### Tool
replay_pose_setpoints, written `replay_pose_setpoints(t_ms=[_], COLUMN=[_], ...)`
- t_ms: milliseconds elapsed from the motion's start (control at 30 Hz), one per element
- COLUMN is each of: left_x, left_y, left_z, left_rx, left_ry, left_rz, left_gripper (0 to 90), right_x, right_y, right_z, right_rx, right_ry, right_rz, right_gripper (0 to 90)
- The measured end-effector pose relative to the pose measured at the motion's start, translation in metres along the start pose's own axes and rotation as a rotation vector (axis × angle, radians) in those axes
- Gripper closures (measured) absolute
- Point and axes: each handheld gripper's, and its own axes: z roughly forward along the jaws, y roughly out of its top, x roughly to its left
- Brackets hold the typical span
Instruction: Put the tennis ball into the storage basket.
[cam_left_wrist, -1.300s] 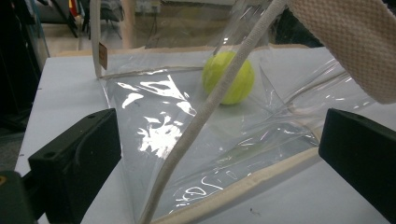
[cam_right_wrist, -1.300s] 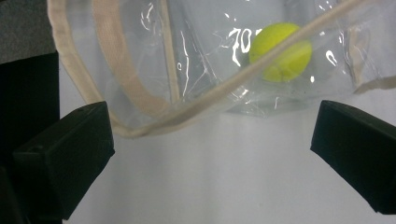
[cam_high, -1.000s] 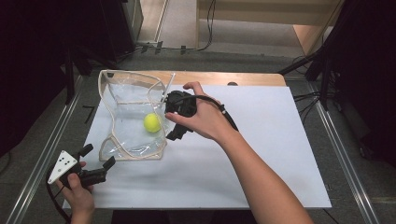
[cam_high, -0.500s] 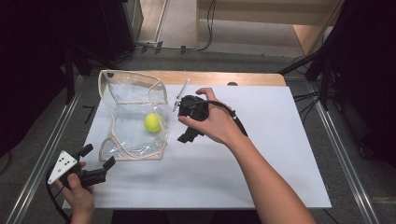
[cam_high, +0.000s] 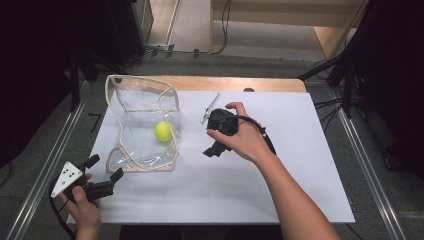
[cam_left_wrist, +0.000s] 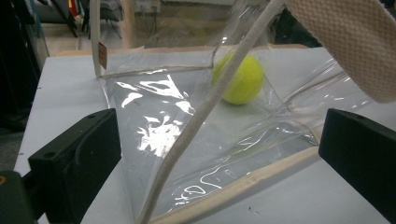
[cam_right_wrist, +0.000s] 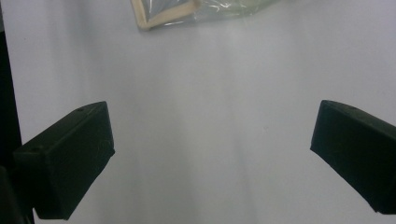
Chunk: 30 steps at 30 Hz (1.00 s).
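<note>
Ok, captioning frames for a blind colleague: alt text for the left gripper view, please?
A yellow-green tennis ball sits inside a clear plastic bag with beige fabric trim on a white table. The left gripper, jaws wide open, points at the bag's near corner.

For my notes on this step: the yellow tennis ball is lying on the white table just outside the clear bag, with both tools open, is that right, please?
Not quite: the tennis ball lies inside the clear bag, not outside it. The left tool's view shows it behind the clear plastic, and the high view shows it within the bag's cream trim. The left tool and right tool are indeed open.
</note>
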Motion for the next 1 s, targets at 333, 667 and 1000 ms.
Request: replay_pose_setpoints(t_ms=[333, 667, 1000], left_x=[0.000, -0.001, -0.001], left_y=[0.000, 0.000, 0.000], left_z=[0.000, 0.000, 0.000], left_rx=[0.005, 0.005, 0.008], left_ry=[-0.001, -0.001, -0.001], left_rz=[0.004, 0.006, 0.012], left_gripper=[0.0, 0.0, 0.0], right_x=[-0.006, -0.011, -0.013], right_y=[-0.032, -0.063, -0.091], right_z=[-0.002, -0.002, -0.002], right_rx=[-0.038, -0.081, -0.132], right_ry=[-0.009, -0.024, -0.045], right_rz=[0.053, 0.120, 0.164], right_gripper=[0.0, 0.0, 0.0])
